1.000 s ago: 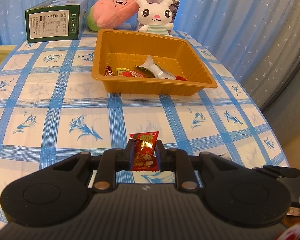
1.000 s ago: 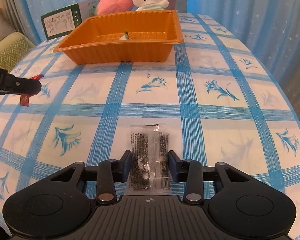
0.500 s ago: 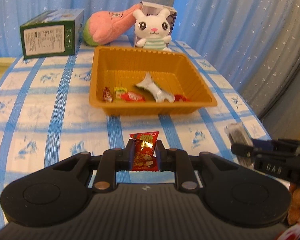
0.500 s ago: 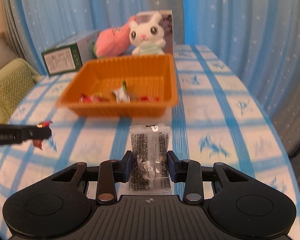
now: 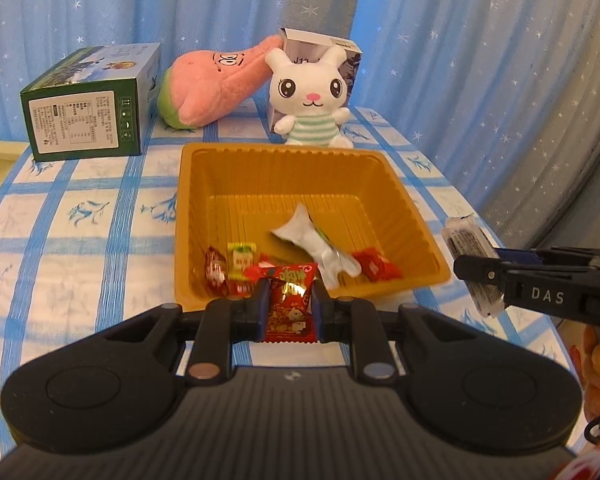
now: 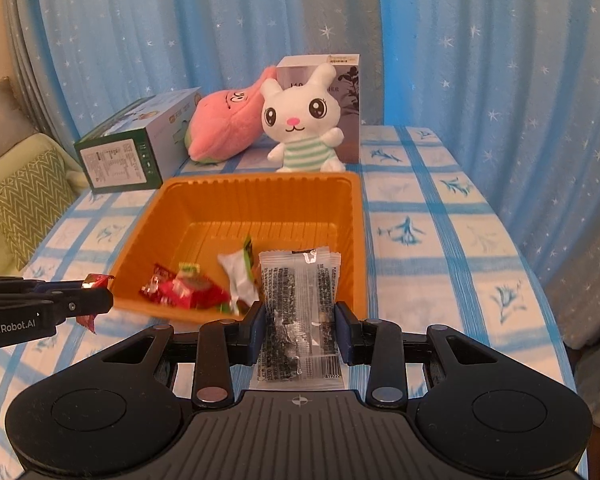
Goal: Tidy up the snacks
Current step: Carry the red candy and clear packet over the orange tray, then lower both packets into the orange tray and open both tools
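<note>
Snacks partly sorted: several wrapped sweets (image 5: 300, 256) already lie in the orange tray (image 5: 416, 216). My left claw (image 5: 290, 308) is clamped on a red packet (image 5: 290, 304), my right claw (image 6: 300, 326) on a clear packet (image 6: 300, 304). Both hang near the tray's front edge; dropping them in remains.

Tray (image 5: 392, 184) mid-surface (image 5: 80, 248), wrapped snacks (image 5: 324, 248) in its near end, rabbit toy (image 5: 308, 96) just behind tray, carton (image 5: 88, 104) behind-left, plush (image 5: 216, 80) between carton and rabbit toy.
</note>
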The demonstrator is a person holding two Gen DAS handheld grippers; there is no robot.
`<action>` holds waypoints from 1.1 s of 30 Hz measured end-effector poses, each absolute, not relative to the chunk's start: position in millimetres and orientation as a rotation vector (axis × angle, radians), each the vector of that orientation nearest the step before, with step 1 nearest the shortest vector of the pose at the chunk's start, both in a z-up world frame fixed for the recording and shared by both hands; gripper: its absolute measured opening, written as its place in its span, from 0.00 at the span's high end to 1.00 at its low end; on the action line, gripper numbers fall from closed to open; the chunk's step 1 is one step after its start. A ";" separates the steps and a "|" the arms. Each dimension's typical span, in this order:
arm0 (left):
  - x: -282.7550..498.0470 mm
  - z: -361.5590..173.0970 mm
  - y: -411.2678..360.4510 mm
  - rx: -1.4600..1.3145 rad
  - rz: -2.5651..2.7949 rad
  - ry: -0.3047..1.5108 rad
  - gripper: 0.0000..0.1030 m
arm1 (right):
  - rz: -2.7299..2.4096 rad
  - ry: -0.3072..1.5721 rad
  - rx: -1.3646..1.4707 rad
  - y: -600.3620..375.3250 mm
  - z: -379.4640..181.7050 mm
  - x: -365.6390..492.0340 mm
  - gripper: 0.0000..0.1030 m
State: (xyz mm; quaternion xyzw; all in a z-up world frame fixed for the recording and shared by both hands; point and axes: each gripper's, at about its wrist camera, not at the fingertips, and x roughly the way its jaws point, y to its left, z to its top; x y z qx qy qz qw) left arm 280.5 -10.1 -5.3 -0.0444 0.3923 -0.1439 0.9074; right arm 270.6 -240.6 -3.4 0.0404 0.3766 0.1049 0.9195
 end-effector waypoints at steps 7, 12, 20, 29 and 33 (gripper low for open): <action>312.2 -1.8 -12.1 -0.082 -0.291 0.811 0.82 | 0.222 0.786 0.082 -236.4 -0.3 304.0 0.64; 331.5 -0.8 -13.4 -0.064 -0.285 0.812 0.82 | 0.227 0.794 0.080 -232.8 -2.7 320.7 0.64; 356.2 -6.8 -9.2 -0.079 -0.268 0.831 0.82 | 0.213 0.815 0.113 -235.3 -9.7 341.1 0.64; 371.7 -21.8 -12.5 -0.086 -0.266 0.856 0.82 | 0.209 0.825 0.124 -233.4 -15.6 349.3 0.64; 379.6 -24.8 -12.8 -0.115 -0.259 0.841 0.79 | 0.205 0.828 0.123 -233.3 -17.6 352.1 0.64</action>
